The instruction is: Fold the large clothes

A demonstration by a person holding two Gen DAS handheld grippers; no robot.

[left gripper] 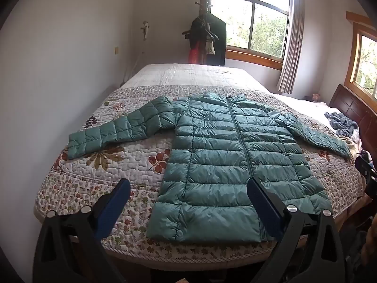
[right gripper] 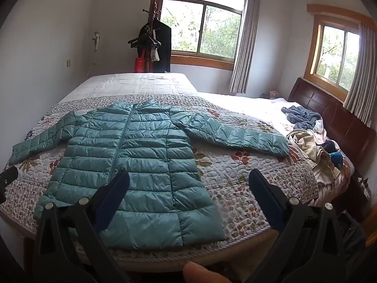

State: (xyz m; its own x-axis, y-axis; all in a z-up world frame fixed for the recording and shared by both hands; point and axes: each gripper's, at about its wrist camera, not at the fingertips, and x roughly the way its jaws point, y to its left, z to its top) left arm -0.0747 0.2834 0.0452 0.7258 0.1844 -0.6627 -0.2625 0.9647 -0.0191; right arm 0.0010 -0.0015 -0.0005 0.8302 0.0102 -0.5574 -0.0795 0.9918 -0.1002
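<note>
A teal quilted puffer jacket (left gripper: 219,162) (right gripper: 132,158) lies flat and zipped on the bed, front up, collar away from me, hem at the near edge, both sleeves spread sideways. My left gripper (left gripper: 188,186) hovers open above the hem, its blue fingers (left gripper: 122,193) wide apart with nothing between them. My right gripper (right gripper: 188,179) is open too, above the jacket's right hem corner and the quilt beside it. Each gripper's tip shows at the edge of the other view: right gripper (left gripper: 367,174), left gripper (right gripper: 7,179).
The bed carries a floral quilt (left gripper: 99,179) (right gripper: 247,176). A pile of loose clothes (right gripper: 313,141) (left gripper: 344,125) lies by the dark wooden headboard (right gripper: 334,115) at right. A coat rack (left gripper: 207,35) (right gripper: 153,40) stands by the far window. A fingertip (right gripper: 200,272) shows at the bottom edge.
</note>
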